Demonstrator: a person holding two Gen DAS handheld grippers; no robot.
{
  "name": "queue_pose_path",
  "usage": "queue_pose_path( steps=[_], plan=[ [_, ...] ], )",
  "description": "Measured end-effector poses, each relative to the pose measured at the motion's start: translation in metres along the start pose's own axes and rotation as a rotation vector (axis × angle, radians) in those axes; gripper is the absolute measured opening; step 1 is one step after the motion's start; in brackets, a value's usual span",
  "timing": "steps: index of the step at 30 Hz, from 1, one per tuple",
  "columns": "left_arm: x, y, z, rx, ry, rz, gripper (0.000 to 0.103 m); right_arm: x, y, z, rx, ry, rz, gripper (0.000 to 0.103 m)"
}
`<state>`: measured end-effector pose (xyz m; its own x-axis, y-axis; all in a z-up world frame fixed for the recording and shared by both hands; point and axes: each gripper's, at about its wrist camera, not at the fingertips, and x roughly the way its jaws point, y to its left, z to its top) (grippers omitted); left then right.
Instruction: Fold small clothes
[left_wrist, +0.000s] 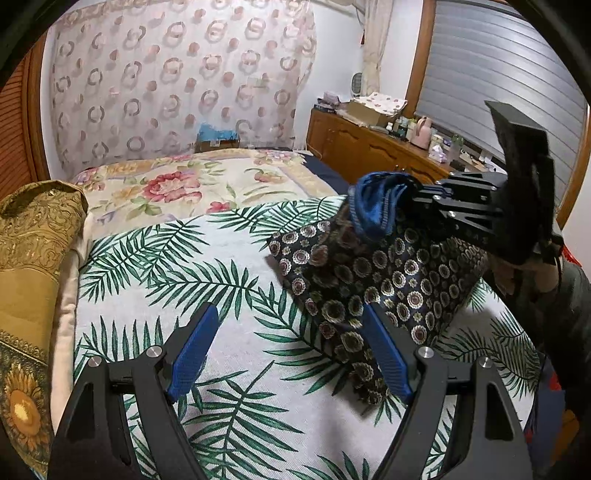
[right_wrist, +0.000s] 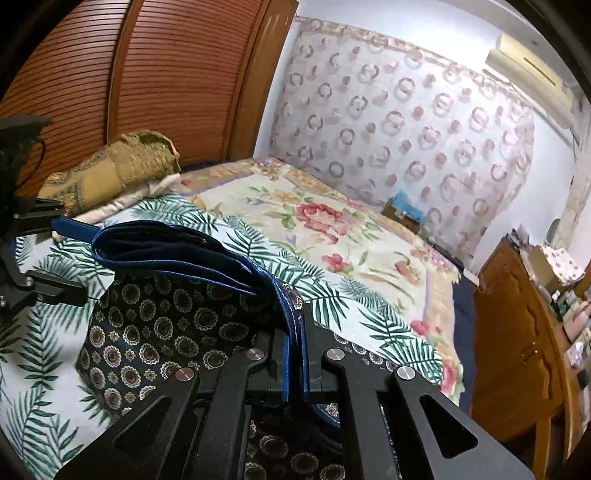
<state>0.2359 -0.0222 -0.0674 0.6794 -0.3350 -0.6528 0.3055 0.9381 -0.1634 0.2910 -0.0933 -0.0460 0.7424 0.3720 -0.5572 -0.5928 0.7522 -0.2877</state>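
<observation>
A dark navy garment (left_wrist: 369, 273) with round flower medallions and a blue waistband (left_wrist: 373, 206) lies partly on the palm-leaf sheet (left_wrist: 240, 369). My right gripper (left_wrist: 417, 195) is shut on the waistband and holds that end up off the bed, so the cloth hangs in a tent. In the right wrist view the waistband (right_wrist: 177, 243) runs into the closed pads of the right gripper (right_wrist: 293, 306), with the patterned cloth (right_wrist: 166, 325) below. My left gripper (left_wrist: 290, 306) is open just above the sheet, its right finger over the garment's near corner, nothing between its pads.
A golden patterned cushion (left_wrist: 33, 236) lies along the bed's left side. A floral quilt (left_wrist: 192, 184) covers the far half. A wooden dresser (left_wrist: 369, 144) crowded with small items stands at the right. A person's hand (left_wrist: 524, 273) holds the right gripper.
</observation>
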Motion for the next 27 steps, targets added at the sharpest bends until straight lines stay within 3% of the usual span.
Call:
queue_pose_path(
  steps=[4,5,9,11,16,20,27],
  plan=[
    [0.009,-0.004,-0.002,0.017,0.024,0.000,0.081,0.019,-0.012,0.010,0.053,0.041,-0.009,0.004],
    [0.011,-0.005,-0.004,0.023,0.031,0.000,0.081,0.023,-0.016,0.012,0.077,0.051,-0.011,0.009],
    [0.023,-0.009,-0.011,0.038,0.070,0.000,0.081,0.019,-0.033,0.025,0.169,0.019,-0.025,0.047],
    [0.028,-0.010,-0.014,0.046,0.087,0.002,0.081,0.013,-0.043,0.032,0.214,-0.006,-0.024,0.052],
    [0.034,-0.017,-0.017,0.070,0.119,0.010,0.081,-0.013,-0.055,0.035,0.256,-0.034,-0.096,0.052],
    [0.037,-0.017,-0.020,0.073,0.134,0.017,0.081,-0.039,-0.051,0.015,0.267,-0.022,-0.084,0.052],
    [0.041,-0.012,-0.022,0.051,0.165,0.006,0.081,-0.037,-0.058,-0.030,0.320,0.114,-0.128,0.052]
  ],
)
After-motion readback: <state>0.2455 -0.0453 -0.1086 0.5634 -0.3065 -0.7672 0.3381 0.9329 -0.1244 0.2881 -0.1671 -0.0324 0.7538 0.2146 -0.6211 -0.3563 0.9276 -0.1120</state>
